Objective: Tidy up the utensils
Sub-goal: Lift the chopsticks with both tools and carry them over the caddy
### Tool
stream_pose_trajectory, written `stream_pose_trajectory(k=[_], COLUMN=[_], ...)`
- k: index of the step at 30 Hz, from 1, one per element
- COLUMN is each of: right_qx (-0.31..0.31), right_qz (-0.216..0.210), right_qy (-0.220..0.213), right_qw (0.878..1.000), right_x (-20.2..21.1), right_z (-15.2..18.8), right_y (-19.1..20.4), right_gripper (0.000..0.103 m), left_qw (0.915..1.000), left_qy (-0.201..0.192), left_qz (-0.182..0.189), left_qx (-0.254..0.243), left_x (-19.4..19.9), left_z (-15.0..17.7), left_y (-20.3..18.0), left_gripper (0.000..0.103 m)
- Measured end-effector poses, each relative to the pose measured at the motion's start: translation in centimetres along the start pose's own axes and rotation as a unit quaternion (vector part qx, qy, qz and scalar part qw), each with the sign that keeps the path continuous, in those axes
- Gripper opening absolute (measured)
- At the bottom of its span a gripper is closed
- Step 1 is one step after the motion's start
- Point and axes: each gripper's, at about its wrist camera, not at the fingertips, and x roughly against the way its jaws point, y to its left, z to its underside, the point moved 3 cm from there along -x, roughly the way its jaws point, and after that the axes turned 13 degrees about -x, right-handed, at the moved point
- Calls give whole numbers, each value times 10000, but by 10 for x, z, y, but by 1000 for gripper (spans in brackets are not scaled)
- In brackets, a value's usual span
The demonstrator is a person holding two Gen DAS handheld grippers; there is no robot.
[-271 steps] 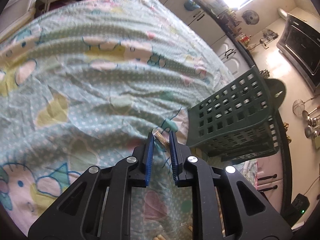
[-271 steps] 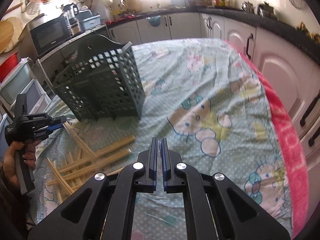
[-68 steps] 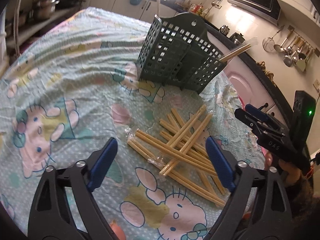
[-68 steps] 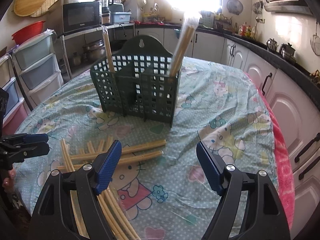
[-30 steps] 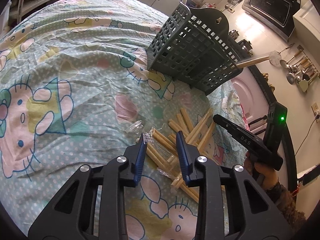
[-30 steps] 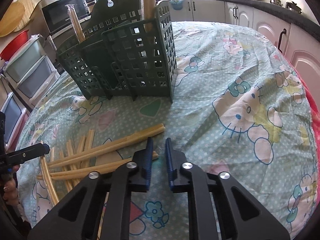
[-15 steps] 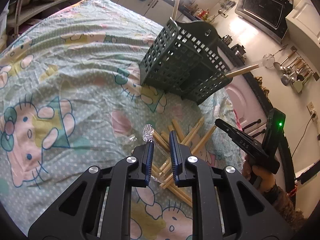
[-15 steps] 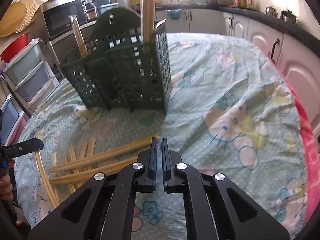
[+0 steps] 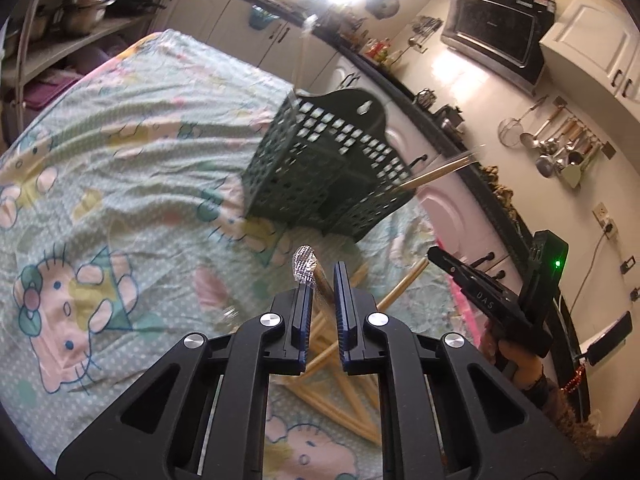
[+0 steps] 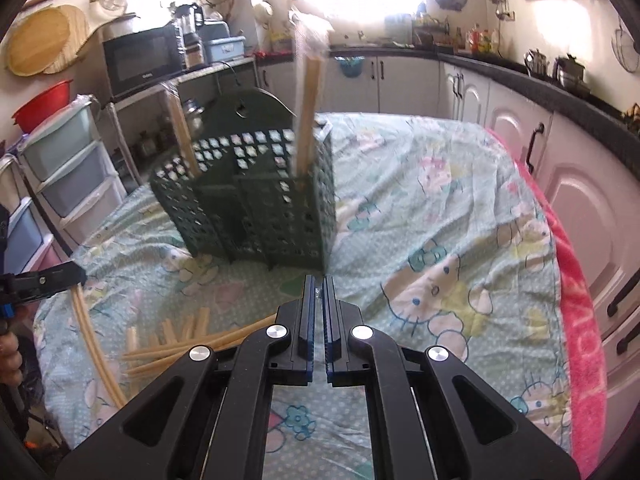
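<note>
A dark green slotted basket stands on the cartoon-print cloth, with wrapped chopsticks upright in its compartments. Loose chopsticks lie in a pile in front of it. My left gripper is closing its jaws on a wrapped chopstick pair, lifted above the pile. My right gripper is shut, a scrap of clear wrapper between its tips. In the left wrist view a chopstick runs up to that tip.
The table's right edge carries a pink cloth, with white cabinets close behind. Plastic drawers stand at the left. A person's hand holds the right gripper beside the pile.
Both grippers narrowed from partly open to shut and rose off the cloth. The left one has lifted a wrapped chopstick pair out of the pile.
</note>
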Motion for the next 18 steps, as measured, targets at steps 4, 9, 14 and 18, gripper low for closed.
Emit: stream_pose_trajectory(k=[4, 9, 14, 18], right_qx=[282, 580, 771, 909], right_qz=[-180, -415, -676, -830], right_qy=[-186, -416, -599, -743], right_qw=[9993, 9966, 9929, 9896], right_x=[19, 42, 63, 77], right_z=[-7, -15, -21, -27], right_y=[20, 45, 67, 82], right_gripper=[4, 4, 4, 3], left_qw=[9997, 9986, 9967, 9948], left_qy=[-139, -310, -451, -544], left_qz=[93, 219, 258, 303], left_qx=[-191, -378, -620, -809], left_x=[4, 10, 18, 24], left_z=[-14, -33, -49, -62], left_y=[-16, -33, -49, -62], left_gripper=[5, 3, 3, 3])
